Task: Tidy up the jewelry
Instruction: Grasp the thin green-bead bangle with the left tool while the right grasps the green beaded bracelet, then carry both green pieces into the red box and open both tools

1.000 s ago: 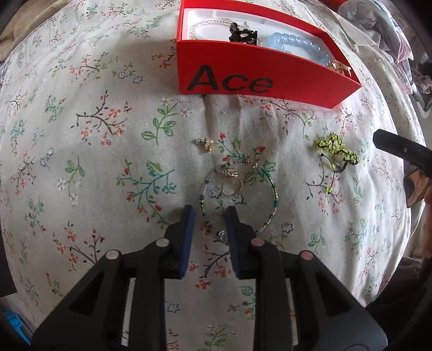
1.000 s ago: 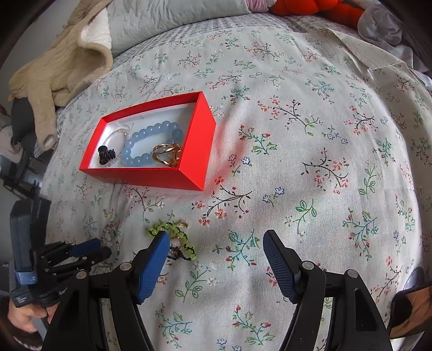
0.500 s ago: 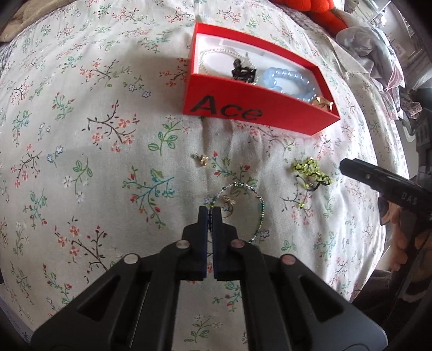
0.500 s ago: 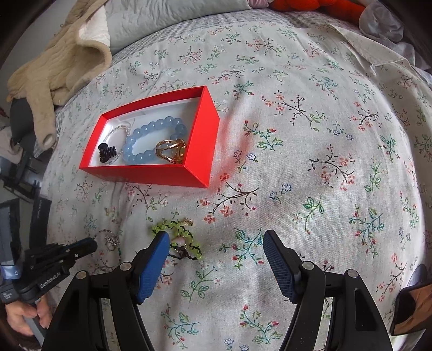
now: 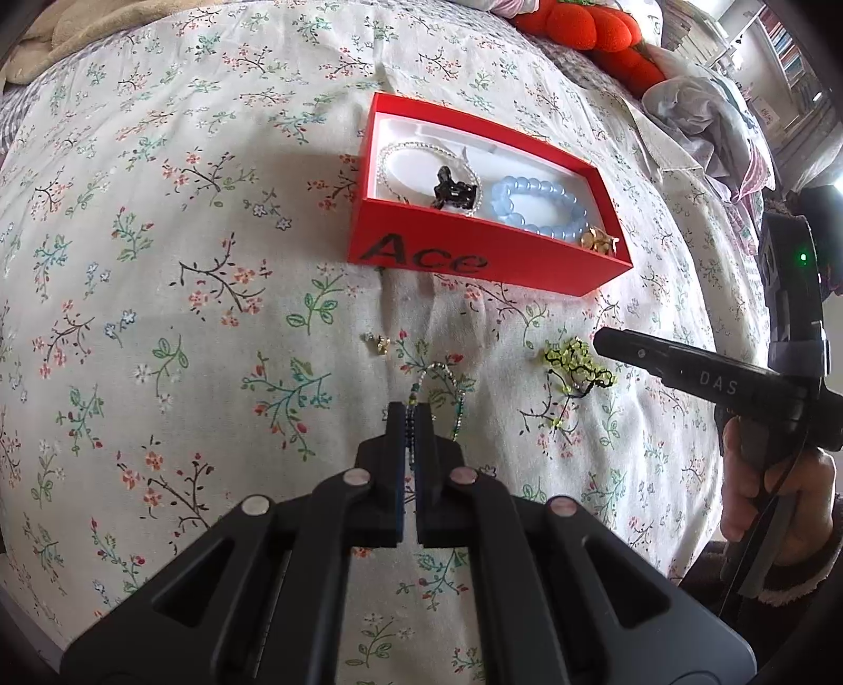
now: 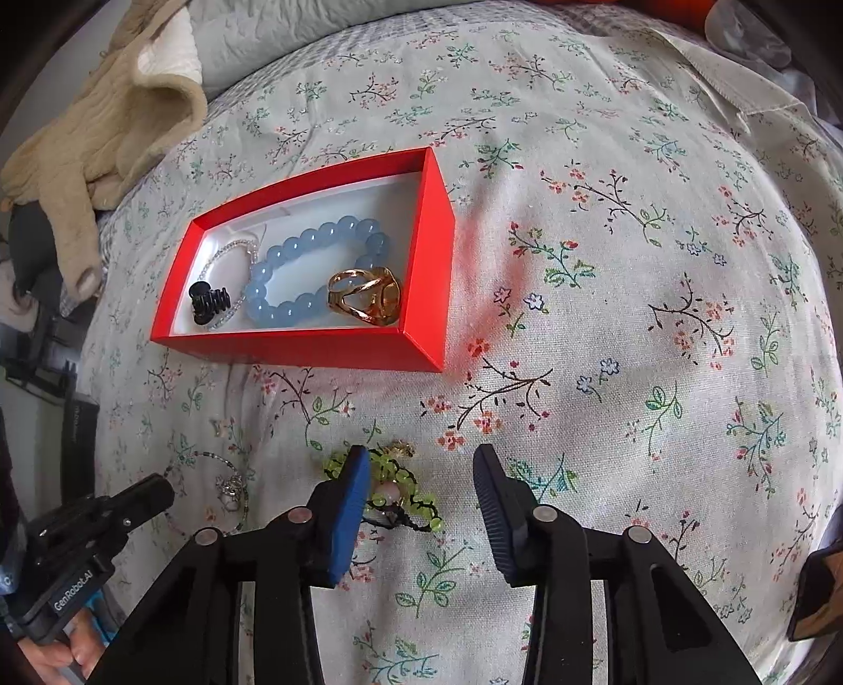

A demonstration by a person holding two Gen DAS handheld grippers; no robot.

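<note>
A bed [image 5: 158,263] with a floral sheet carries everything. A beige garment [image 6: 100,131] is bunched at its far left corner in the right wrist view, and an orange plush [image 5: 585,31] sits at its far edge in the left wrist view.

A red box [image 5: 490,263] printed "Ace" lies toward the middle of the bed. Inside it, from left to right, are a thin clear-bead bracelet [image 5: 400,158], a black hair claw [image 5: 456,192], a blue bead bracelet [image 5: 537,208] and a gold ring [image 6: 366,295].

The left gripper [image 5: 410,416] has its fingers pressed together, pinching the near end of a thin green-beaded bracelet [image 5: 440,382], which lies on the sheet in front of the box. A small silver charm [image 6: 231,485] sits beside that bracelet in the right wrist view.

The right gripper [image 6: 419,485] has its fingers spread wide and holds nothing. Its left finger overlaps a yellow-green beaded piece [image 6: 400,485] lying on the sheet to the right of the beaded bracelet; whether it touches it cannot be told.

A tiny gold earring [image 5: 379,342] lies on the sheet between the box and the green-beaded bracelet.
</note>
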